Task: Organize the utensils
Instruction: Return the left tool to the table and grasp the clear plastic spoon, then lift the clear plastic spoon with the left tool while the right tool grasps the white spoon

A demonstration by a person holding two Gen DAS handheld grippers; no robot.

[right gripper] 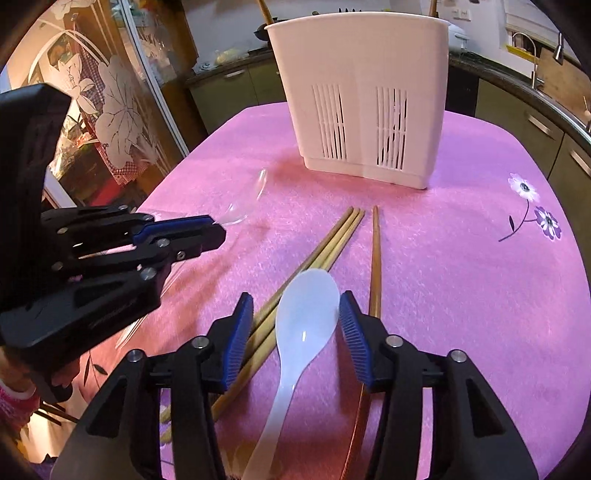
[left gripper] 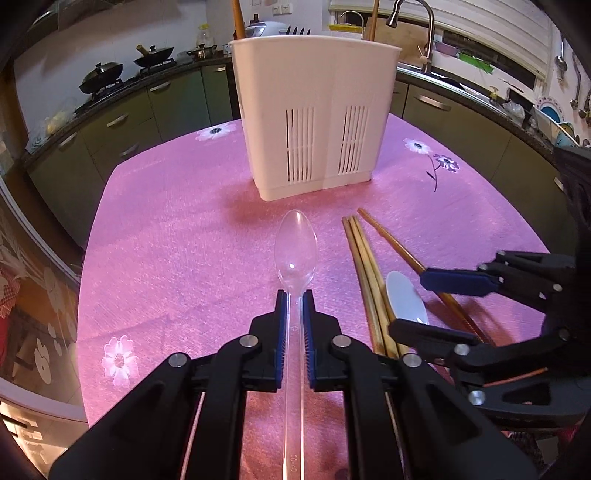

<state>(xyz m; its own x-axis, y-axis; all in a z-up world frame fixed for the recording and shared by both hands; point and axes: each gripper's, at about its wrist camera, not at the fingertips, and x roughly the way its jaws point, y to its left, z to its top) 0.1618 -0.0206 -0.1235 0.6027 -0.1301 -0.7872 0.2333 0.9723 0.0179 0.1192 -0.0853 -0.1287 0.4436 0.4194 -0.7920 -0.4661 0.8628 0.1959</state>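
Observation:
My left gripper (left gripper: pixel 294 295) is shut on the handle of a clear plastic spoon (left gripper: pixel 296 251), bowl pointing toward the white slotted utensil holder (left gripper: pixel 314 122). The left gripper also shows in the right wrist view (right gripper: pixel 207 230) with the clear spoon (right gripper: pixel 245 205) held above the cloth. My right gripper (right gripper: pixel 295 306) is open, its fingers either side of a white plastic spoon (right gripper: pixel 306 314) lying on the cloth. Three light wooden chopsticks (right gripper: pixel 321 243) and one darker chopstick (right gripper: pixel 375 258) lie beside it. The holder (right gripper: pixel 362 92) stands at the back.
A pink flowered cloth (left gripper: pixel 166 240) covers the table. Wooden utensils stand in the holder. Kitchen counters, woks (left gripper: pixel 101 75) and a sink faucet (left gripper: pixel 424 29) are behind the table. A glass door (right gripper: pixel 110 103) is at the left.

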